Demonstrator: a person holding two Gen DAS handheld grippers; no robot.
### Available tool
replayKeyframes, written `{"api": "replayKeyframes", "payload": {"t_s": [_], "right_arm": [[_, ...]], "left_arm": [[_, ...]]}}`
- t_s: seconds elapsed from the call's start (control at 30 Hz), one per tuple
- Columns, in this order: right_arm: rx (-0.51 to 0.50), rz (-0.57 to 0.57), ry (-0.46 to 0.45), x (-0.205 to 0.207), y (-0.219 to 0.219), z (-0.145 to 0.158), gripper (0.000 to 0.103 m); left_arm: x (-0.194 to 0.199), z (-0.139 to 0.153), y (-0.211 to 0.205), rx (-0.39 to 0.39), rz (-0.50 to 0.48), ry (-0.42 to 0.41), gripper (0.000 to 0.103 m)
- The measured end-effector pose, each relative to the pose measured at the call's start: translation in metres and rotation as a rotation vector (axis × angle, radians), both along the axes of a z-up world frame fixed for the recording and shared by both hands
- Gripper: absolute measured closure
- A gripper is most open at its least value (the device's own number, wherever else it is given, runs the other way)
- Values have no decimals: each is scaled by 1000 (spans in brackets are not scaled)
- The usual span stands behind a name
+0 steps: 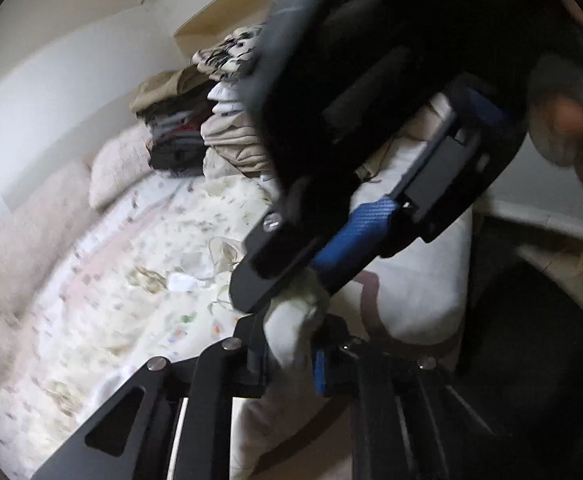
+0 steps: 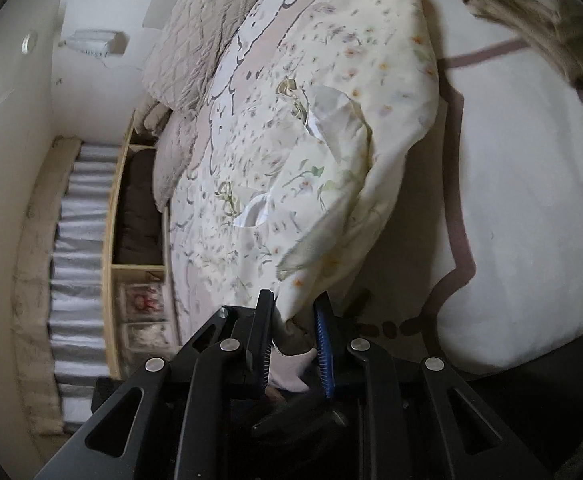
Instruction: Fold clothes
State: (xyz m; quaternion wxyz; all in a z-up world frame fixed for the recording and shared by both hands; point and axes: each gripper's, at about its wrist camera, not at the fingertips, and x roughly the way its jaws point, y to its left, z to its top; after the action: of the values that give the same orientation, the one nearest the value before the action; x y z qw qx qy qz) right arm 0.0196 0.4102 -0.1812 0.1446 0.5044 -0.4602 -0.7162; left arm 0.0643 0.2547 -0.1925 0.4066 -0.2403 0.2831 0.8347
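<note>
Bed under white cover, stacked clothes far — we see floral garment spread mid-bed, near edge pinched in both right gripper and left gripper, jaws narrow.

You've got the cream floral garment draped rumpled across the bed, its near corner lifted off the bed's near edge.

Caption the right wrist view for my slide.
Right gripper shut on cream floral-print garment spread over white bed.
</note>
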Motion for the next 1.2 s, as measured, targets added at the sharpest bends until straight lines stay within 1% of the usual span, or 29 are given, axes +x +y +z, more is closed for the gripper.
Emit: {"api": "replayKeyframes", "payload": {"t_s": [0.03,0.07,0.1,0.13,0.17,0.2,0.27,0.33,0.43,0.5,0.57,0.63,0.7,0.8,0.87,0.93,0.97,1.0,1.03,1.07,1.1,1.13,1.17,1.2], "right_arm": [[20,1,12,0,1,3,82],[29,-8,23,2,4,4,80],[25,-23,36,4,8,6,71],[22,-43,50,5,13,8,48],[32,-85,68,7,21,11,34],[42,-127,86,9,30,15,24],[69,-195,108,7,48,17,24],[92,-280,79,-1,68,10,24],[60,-355,22,-26,86,-11,24],[18,-402,-17,-46,90,-25,24],[16,-430,-43,-68,90,-32,24],[78,-430,-57,-94,86,-32,24],[165,-396,-79,-121,79,-33,24],[251,-342,-93,-151,73,-35,25],[295,-320,-96,-168,73,-36,28],[320,-305,-100,-185,76,-37,44],[325,-300,-102,-193,80,-37,47],[328,-296,-102,-200,86,-37,54],[342,-290,-103,-206,89,-36,69],[358,-283,-102,-211,91,-35,77],[382,-269,-94,-218,93,-32,96],[407,-256,-79,-221,92,-27,100],[436,-241,-62,-225,91,-21,100],[478,-222,-25,-225,87,-11,100]], "left_arm": [[-6,2,-3,28,12,-46,93],[-12,4,-7,53,25,-87,94],[-17,6,-11,78,38,-128,94],[-23,9,-17,110,52,-165,94],[-28,12,-23,143,66,-202,94],[-33,17,-30,183,78,-231,94],[-42,27,-46,265,101,-288,94],[-45,37,-58,329,123,-321,94],[-50,46,-73,395,150,-358,94],[-48,48,-79,408,152,-356,94],[-46,49,-81,405,147,-350,94],[-45,49,-81,398,137,-352,94],[-45,47,-80,391,126,-356,94],[-46,45,-81,394,122,-371,94],[-48,45,-83,408,129,-385,94],[-50,44,-85,420,133,-401,94],[-51,44,-86,426,135,-408,94],[-52,43,-87,429,137,-416,94],[-53,43,-87,431,140,-424,94],[-54,42,-87,432,143,-430,94],[-55,41,-86,433,147,-436,94],[-56,41,-86,439,153,-448,94],[-57,41,-86,448,157,-460,94],[-57,42,-85,455,160,-468,94]]}}
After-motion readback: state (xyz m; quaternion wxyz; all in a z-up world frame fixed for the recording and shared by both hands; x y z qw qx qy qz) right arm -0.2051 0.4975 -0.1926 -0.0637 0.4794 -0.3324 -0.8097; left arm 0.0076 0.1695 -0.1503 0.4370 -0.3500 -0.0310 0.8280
